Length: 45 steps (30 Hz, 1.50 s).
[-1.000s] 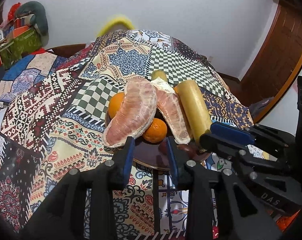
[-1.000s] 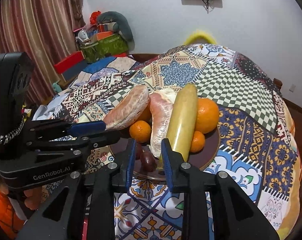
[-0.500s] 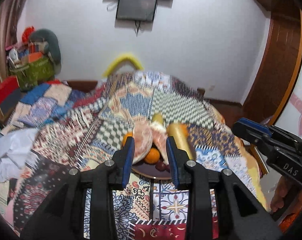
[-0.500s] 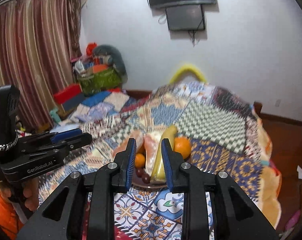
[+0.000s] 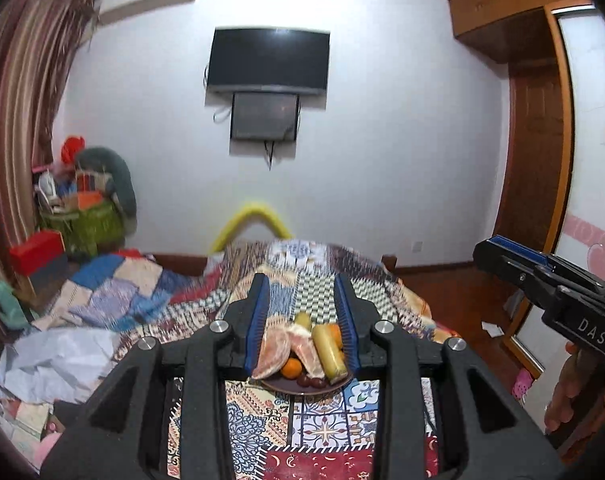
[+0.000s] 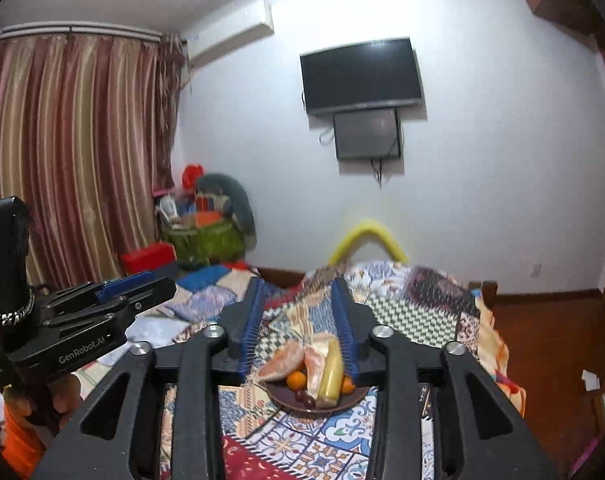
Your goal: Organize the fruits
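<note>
Both tools are held back and high, well apart from the fruit, so the judgement is that the arranging is finished or nearly so, with no grasp in hand. The left tool (image 5: 302,320) has its jaws apart with nothing between them; the plate merely shows through the gap, far beyond. The right tool (image 6: 298,324) stands the same way, jaws parted and empty.

The fruit is gathered on one dark plate (image 5: 286,388) resting on the bed (image 5: 322,432). On it lie two peeled pomelo segments (image 5: 270,352), a long yellow-green banana (image 5: 328,350), small oranges (image 5: 291,367) and a few dark grapes (image 5: 308,381) at the near rim. The pieces touch one another in a tight pile, with the banana leaning along the right side.

If anything is left to do, the next move calls for bringing a tool back down to the plate and approaching from above, since the pile looks loosely stacked and a sideways nudge could roll an orange off.

The bed is covered by a busy patchwork quilt (image 6: 422,312), soft and probably uneven under the plate. Beyond it, a white wall carries a dark television (image 5: 268,60) with a smaller screen below. Striped curtains (image 6: 74,152) hang on the left, beside a heap of bags and boxes (image 6: 206,232). A wooden door (image 5: 538,152) stands on the right.
</note>
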Each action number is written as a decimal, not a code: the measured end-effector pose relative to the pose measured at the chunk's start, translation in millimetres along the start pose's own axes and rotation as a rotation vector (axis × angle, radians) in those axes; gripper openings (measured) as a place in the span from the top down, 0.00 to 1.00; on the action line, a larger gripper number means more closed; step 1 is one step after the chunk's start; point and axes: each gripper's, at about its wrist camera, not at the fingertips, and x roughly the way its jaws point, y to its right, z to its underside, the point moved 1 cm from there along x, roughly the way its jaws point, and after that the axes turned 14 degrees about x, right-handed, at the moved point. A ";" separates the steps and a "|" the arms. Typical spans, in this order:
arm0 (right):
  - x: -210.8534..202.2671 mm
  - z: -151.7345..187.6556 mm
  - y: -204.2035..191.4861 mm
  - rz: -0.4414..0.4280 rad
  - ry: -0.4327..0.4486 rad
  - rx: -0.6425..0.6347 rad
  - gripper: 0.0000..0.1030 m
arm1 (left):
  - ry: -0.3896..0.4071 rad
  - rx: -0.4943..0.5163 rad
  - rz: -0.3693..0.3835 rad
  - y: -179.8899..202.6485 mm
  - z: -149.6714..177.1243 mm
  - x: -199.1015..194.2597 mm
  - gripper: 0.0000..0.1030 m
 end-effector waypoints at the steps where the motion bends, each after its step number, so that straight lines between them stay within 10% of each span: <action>1: -3.8 -0.8 -2.1 -0.001 0.010 -0.001 0.63 | 0.015 0.003 -0.004 1.5 -2.2 -8.0 0.64; 20: -33.8 11.7 -16.8 0.084 0.121 -0.006 0.00 | 0.099 0.011 -0.066 8.1 -1.3 -72.5 0.16; 45: -42.3 15.1 -11.3 0.116 0.111 0.007 0.00 | 0.072 -0.004 -0.066 9.2 4.3 -62.1 0.01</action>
